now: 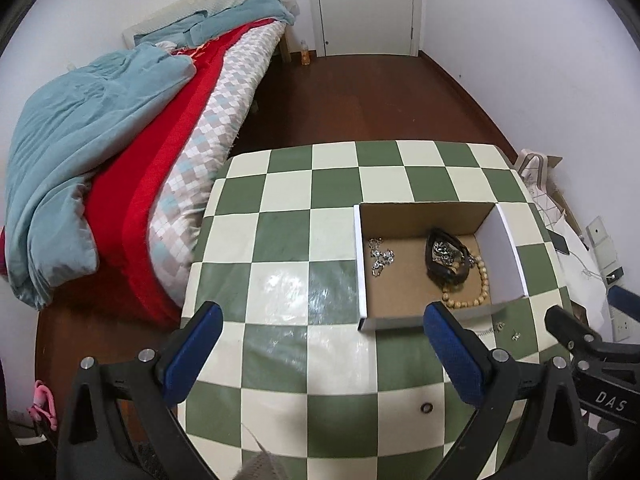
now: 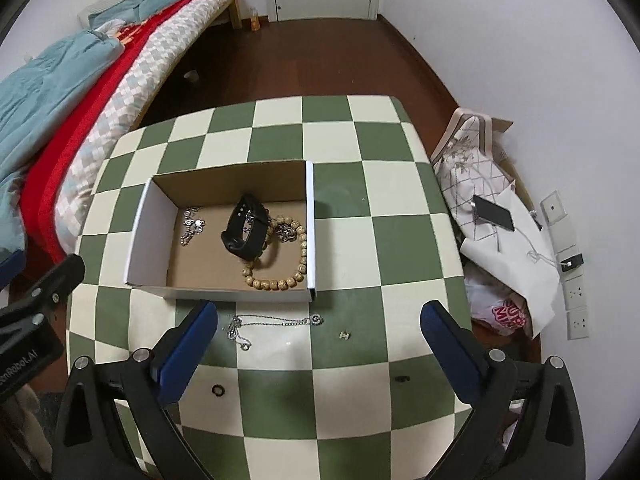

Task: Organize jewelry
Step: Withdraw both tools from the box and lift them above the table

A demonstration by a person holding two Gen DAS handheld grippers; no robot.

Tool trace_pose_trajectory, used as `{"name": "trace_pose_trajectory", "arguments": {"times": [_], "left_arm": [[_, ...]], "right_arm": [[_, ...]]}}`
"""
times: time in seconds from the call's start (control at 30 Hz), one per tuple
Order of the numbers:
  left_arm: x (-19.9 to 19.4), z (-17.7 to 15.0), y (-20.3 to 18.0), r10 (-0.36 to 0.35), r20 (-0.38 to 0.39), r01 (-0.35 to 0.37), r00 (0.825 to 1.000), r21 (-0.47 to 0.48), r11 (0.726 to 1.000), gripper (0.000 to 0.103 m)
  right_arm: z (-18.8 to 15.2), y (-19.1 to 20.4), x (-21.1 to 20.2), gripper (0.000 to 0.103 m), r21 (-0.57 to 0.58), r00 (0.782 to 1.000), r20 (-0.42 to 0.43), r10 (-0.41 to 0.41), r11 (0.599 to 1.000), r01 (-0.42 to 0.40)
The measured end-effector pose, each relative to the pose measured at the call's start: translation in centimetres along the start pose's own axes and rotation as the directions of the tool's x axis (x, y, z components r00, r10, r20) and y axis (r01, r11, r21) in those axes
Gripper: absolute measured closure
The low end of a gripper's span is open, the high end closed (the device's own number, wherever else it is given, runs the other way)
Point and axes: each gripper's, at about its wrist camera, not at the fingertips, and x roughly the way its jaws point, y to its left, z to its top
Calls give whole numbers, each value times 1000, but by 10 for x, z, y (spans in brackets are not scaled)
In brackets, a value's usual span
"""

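The left tool (image 1: pixel 323 317) hovers above the checkered tabletop (image 1: pixel 280 240) with its blue-padded fingers (image 1: pixel 195 350) spread wide and nothing between them. The right tool (image 2: pixel 319 318) is likewise wide open and empty, poised over the near part of the tabletop just in front of the cardboard box (image 2: pixel 222 291).

The open box sits on the green-and-cream tabletop, nearer its right side in the left wrist view. Inside lie a black wristband (image 2: pixel 245 227), a wooden bead bracelet (image 2: pixel 280 266) curling around and partly under the band, a small silver chain (image 2: pixel 193 227) toward the box's left wall, and another bit of silver chain (image 2: pixel 285 229) beside the beads.

Outside the box, on the tabletop just in front of its near wall, a thin silver necklace (image 2: pixel 272 325) lies stretched out between the right tool's fingers. A small silver charm (image 2: pixel 344 335) sits to its right, apart from it. Closer to the camera a small dark ring (image 2: pixel 218 390) rests on a cream square, and another small dark piece (image 2: pixel 401 379) lies on a green square near the right finger.

A bed (image 1: pixel 120 140) with a teal blanket and red cover stands left of the tabletop. A smartphone (image 2: pixel 493 212) lies on fabric piled to the right.
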Motion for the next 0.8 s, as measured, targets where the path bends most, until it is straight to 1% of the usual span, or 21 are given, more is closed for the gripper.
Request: {"name": "trace_pose_trajectory", "arguments": {"times": [0.3, 0.53, 0.8], "left_arm": [[-51, -19, 5, 1, 78, -1, 997, -1, 1000, 1], [-89, -32, 7, -9, 136, 9, 991, 0, 1000, 1], [-114, -41, 7, -12, 183, 16, 983, -19, 1000, 1]], "right_arm": [[-22, 1, -49, 0, -20, 996, 89, -7, 1000, 9], [-43, 3, -93, 0, -27, 986, 165, -4, 1000, 8], [-59, 7, -135, 0, -34, 972, 233, 17, 999, -10]]}}
